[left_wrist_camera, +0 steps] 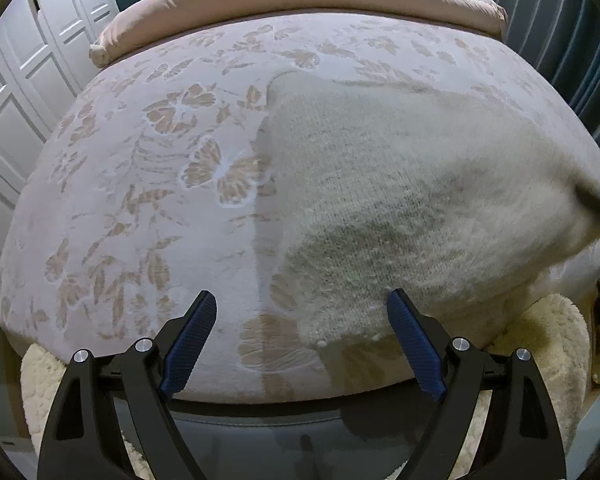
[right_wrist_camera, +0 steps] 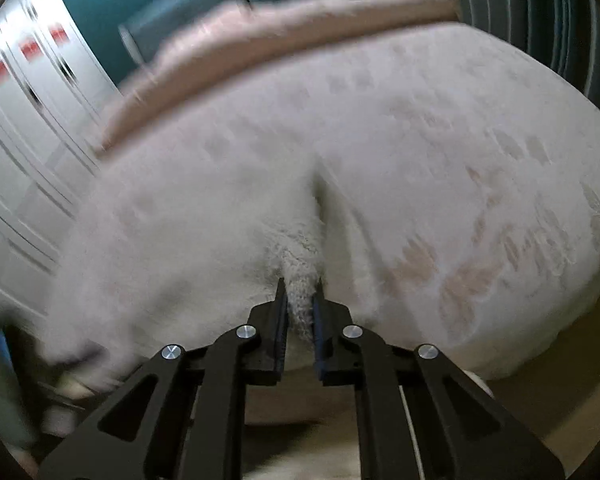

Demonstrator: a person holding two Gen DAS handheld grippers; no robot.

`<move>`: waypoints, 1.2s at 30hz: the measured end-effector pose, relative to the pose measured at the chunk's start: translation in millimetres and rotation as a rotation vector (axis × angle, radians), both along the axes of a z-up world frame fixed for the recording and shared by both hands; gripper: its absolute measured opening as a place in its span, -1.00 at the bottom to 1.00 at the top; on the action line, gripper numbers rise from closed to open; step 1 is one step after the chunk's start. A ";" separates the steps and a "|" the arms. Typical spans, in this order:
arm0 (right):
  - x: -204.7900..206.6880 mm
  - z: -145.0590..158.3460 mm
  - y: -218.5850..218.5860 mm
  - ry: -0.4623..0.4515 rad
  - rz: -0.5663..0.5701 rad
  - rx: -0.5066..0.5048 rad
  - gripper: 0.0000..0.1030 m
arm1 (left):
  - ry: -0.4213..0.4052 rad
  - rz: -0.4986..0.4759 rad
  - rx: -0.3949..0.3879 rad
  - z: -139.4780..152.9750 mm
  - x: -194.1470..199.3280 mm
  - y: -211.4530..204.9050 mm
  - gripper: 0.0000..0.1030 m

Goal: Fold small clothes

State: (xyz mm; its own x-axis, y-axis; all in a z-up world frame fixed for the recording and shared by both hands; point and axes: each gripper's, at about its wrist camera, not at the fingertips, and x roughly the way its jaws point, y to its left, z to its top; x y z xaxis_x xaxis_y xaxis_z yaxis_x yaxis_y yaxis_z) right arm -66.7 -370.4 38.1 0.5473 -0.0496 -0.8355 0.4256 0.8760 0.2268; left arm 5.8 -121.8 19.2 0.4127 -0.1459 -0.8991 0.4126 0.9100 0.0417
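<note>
The right hand-held gripper (right_wrist_camera: 300, 300) pinches the fuzzy sweater's (left_wrist_camera: 400, 184) edge, while the left hand-held gripper (left_wrist_camera: 300, 304), wide open and empty, hovers at its near corner.

bed (left_wrist_camera: 140, 208): floral cover | on it: cream knit garment (left_wrist_camera: 400, 200), pink duvet (left_wrist_camera: 300, 4)

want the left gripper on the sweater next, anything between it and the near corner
Nothing visible. The left gripper hangs open over the bedspread, and the sweater corner lies bare between its fingers.
</note>
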 end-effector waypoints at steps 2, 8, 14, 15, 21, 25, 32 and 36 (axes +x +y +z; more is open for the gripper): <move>8.8 -61.0 -2.6 0.179 0.000 0.022 -0.80 | 0.008 0.002 0.008 -3.7 0.5 -1.8 0.67; -2.4 -17.1 -3.2 0.066 -0.046 0.063 -0.72 | 0.012 0.006 0.013 -6.6 0.0 -0.8 0.67; -13.4 -2.5 -2.7 0.049 -0.068 0.016 -0.31 | 0.011 0.003 0.009 -3.9 1.2 -4.1 0.67; -12.9 -2.2 -5.8 0.041 -0.082 0.012 0.06 | 0.013 0.005 -0.002 -1.7 2.5 -4.4 0.67; 20.0 -5.0 -30.7 0.015 -0.060 0.027 0.39 | 0.004 0.047 -0.092 17.5 29.1 -14.2 0.71; 52.4 -15.5 -34.5 0.028 -0.020 0.062 0.43 | 0.020 0.070 -0.116 17.2 58.6 -30.2 0.72; 83.9 -46.1 -31.0 0.082 0.006 0.116 0.60 | 0.067 0.076 -0.081 -9.3 87.3 -50.7 0.75; 90.3 -61.5 -31.5 0.079 -0.003 0.161 0.70 | 0.096 0.097 -0.092 -26.8 94.1 -54.4 0.88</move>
